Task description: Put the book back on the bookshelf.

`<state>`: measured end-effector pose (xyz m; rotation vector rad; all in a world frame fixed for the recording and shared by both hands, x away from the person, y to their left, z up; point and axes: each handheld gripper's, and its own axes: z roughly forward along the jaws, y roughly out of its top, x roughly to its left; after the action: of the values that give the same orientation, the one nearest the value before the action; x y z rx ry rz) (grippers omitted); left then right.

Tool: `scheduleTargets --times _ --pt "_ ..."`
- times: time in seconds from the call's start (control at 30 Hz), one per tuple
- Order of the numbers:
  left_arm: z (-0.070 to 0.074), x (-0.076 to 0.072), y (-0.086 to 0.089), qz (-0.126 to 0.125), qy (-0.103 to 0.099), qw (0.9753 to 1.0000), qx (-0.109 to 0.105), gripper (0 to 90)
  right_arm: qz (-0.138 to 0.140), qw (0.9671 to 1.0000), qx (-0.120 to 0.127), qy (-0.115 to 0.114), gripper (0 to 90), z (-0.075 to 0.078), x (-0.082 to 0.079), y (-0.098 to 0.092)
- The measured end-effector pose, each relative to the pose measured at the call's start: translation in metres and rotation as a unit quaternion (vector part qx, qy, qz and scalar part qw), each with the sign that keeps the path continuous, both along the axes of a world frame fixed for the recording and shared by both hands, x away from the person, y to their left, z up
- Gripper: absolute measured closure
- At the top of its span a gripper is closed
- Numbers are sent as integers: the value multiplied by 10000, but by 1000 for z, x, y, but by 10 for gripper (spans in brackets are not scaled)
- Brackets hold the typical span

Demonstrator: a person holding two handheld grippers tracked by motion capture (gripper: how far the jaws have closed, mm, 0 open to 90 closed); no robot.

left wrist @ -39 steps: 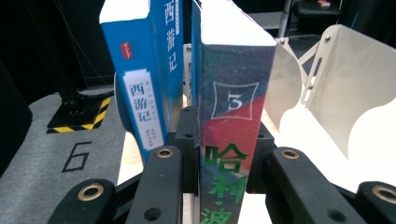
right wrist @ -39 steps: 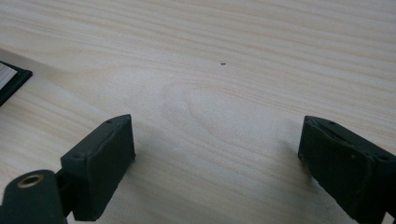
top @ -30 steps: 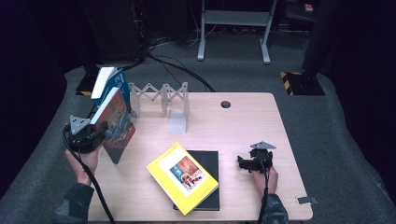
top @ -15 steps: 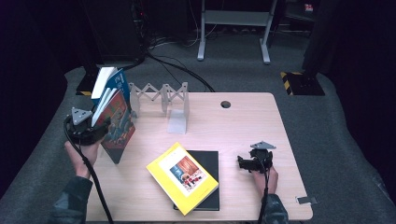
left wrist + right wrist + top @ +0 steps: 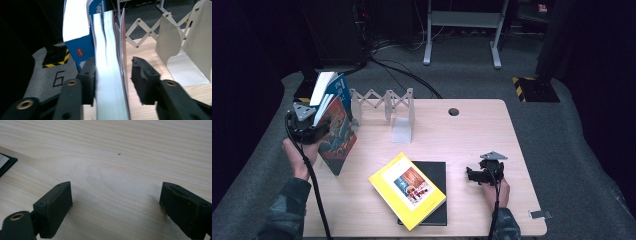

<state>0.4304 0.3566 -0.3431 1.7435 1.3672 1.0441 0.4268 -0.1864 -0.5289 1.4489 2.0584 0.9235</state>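
left gripper (image 5: 304, 127) raised; right gripper (image 5: 484, 172) jaws apart

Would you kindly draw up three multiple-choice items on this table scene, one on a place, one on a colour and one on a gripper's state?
1. Where does the yellow book lie?
A. On top of the black book
B. Inside the folding book rack
C. On the floor

2. What colour is the cover of the taller book behind the book between the left gripper's jaws?
A. Green
B. Blue
C. Orange

3. How does the right gripper stand?
A. Shut on a pen
B. Shut on the black book
C. Open over bare table

Answers: 1 A, the yellow cover overlaps the black one in the high view. 2 B, a blue cover shows in the left gripper view. 3 C, the jaws stand wide apart with only wood between them.
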Motion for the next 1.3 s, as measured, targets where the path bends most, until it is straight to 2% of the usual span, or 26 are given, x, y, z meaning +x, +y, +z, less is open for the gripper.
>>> scheduleTargets --times 0.07,0.23,0.3,0.4,0.53,0.8,0.9,1.3 --pt "0 0 0 -13 -5 10000 14 659 -2 10000 4 0 103 0 0 0" --pt "1 1 -4 -64 -6 10000 57 719 -1 10000 -1 0 103 0 0 0" --pt "1 0 -6 -117 -21 9999 -3 732 -1 10000 5 1 103 0 0 0" --pt "0 1 -9 -134 -94 9999 48 737 0 10000 4 2 104 0 0 0" --pt "0 3 -11 -116 -134 9998 -6 738 2 10000 6 0 104 0 0 0" --pt "3 16 -13 5 -225 9997 -93 738 7 10000 7 1 105 0 0 0" --pt "5 24 -13 88 -319 9994 -135 738 10 10000 8 3 106 0 0 0" --pt "9 46 -16 196 -383 9988 -238 737 11 10000 8 1 107 0 0 0"
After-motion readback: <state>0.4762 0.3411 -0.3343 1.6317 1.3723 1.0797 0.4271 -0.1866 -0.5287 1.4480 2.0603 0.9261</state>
